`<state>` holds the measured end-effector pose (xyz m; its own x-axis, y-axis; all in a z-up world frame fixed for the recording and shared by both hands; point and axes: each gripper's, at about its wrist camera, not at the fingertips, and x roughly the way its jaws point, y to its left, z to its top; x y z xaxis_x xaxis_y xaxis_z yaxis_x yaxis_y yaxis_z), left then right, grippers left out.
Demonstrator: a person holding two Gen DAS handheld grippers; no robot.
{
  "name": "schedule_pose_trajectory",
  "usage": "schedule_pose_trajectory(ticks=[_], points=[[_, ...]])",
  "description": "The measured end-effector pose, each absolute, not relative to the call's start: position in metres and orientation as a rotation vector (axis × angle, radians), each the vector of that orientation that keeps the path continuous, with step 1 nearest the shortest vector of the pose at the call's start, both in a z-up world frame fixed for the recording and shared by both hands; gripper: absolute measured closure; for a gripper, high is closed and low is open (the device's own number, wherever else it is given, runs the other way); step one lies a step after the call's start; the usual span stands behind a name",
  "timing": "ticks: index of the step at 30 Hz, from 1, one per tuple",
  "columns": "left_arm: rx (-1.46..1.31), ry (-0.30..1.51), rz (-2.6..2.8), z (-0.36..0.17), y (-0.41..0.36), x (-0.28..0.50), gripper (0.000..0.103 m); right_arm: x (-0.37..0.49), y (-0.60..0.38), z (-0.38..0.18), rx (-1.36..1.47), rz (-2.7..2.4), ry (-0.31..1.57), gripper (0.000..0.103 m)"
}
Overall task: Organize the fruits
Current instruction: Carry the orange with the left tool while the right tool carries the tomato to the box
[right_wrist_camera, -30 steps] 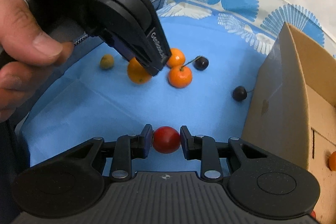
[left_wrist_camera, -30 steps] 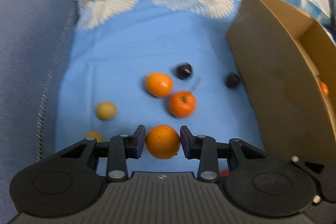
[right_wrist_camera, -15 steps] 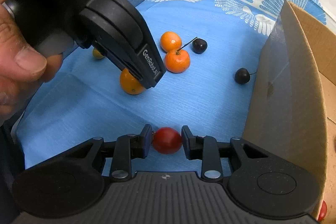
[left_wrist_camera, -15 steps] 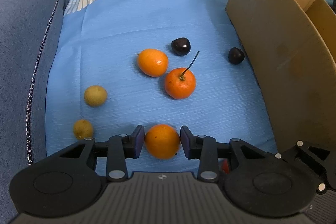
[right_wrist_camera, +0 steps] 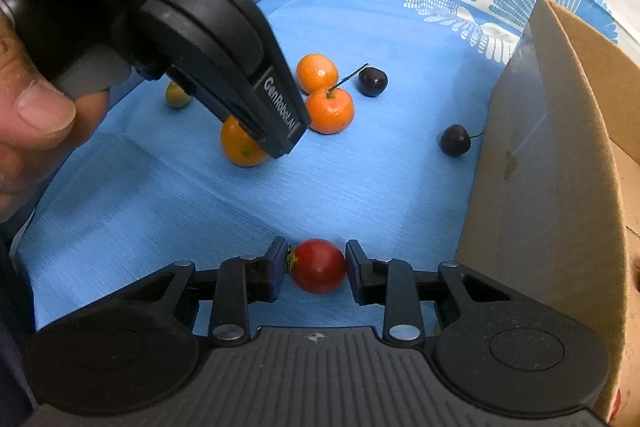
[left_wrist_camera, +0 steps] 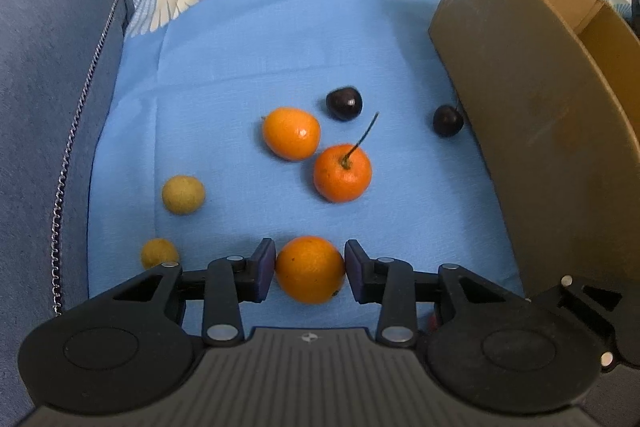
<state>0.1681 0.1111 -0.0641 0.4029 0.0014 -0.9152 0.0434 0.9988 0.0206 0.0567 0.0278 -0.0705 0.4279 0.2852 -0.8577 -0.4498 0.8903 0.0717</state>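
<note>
The left gripper (left_wrist_camera: 310,269) clamps a round, dimpled orange (left_wrist_camera: 310,269); the right gripper (right_wrist_camera: 316,267) pinches a glossy red tomato (right_wrist_camera: 318,265), both near the woven blue cloth's (left_wrist_camera: 240,75) front edge, beside the cardboard box (left_wrist_camera: 532,131).

In the right wrist view, the orange (right_wrist_camera: 240,147) is partly covered by the left gripper (right_wrist_camera: 276,131). The cardboard box (left_wrist_camera: 532,115) is cut off at the picture's right edge, its inside largely hidden.

Fruits (left_wrist_camera: 342,172) on cloth (left_wrist_camera: 240,67), box (left_wrist_camera: 532,115) rightward
</note>
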Motion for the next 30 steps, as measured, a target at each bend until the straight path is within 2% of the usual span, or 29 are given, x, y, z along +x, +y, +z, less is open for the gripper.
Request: schedule_pose_trajectory(ticks=[9,20,30], points=[[-0.017,1.0,-0.003,-0.031,0.118,0.154,0.061,0.045,0.018,-0.045,-0.143,0.453,0.915,0.07],[-0.252,0.68,0.05,0.031,0.149,0.114,0.061,0.021,-0.012,0.009,-0.043,0.432,0.643,0.07],[-0.277,0.565,0.007,0.053,0.136,0.086,0.061,0.005,-0.069,0.045,0.058,0.37,0.493,0.07]])
